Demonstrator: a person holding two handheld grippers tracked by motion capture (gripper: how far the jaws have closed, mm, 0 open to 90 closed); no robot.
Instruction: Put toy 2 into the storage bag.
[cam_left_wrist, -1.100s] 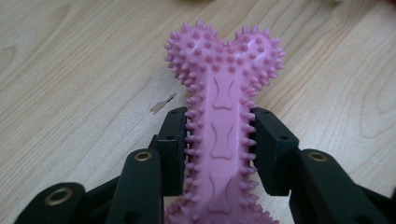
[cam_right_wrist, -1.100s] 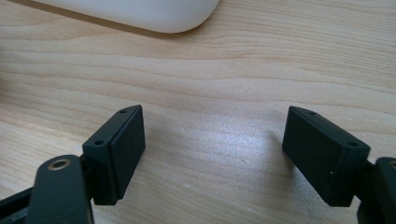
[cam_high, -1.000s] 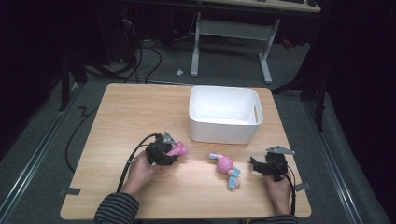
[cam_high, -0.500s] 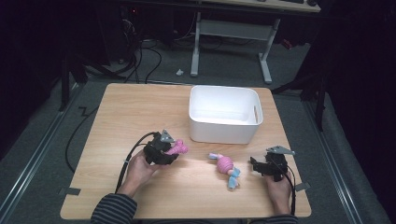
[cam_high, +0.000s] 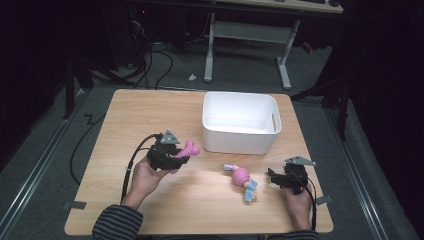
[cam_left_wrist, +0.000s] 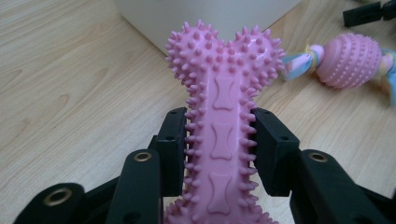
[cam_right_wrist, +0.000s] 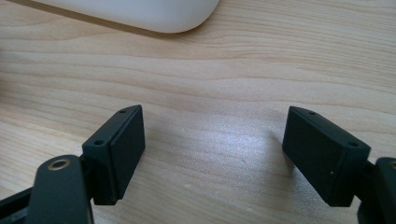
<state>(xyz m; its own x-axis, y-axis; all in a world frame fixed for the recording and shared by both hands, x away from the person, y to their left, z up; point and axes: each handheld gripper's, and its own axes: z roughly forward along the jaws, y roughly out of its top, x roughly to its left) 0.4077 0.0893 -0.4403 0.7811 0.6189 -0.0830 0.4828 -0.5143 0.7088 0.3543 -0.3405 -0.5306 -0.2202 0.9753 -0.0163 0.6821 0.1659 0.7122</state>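
The left gripper (cam_high: 178, 156) is clamped on the shaft of a pink, spiky rubber bone-shaped chew toy (cam_left_wrist: 226, 116), the pads pressed against its sides in the left gripper view and the knobbly double-lobed end sticking out past the jaws. Compared with a second ago, the toy is seen lifted off the light wooden table (cam_high: 130, 120) and carried a little higher and nearer the white rectangular plastic bin (cam_high: 240, 142), whose near wall stands just beyond the toy's tip. So the pick-up is judged done, and the carry towards the bin appears to be under way; a drop inside would seem the likely next step.

Further right, a second toy, a pink ribbed ball with pale blue fabric tails (cam_high: 242, 178), is left lying on the table, untouched, between the two hands. At the far right, the right gripper (cam_high: 273, 177) is held low over the wood with its jaws standing well apart and nothing between them, unmoved since a second ago.
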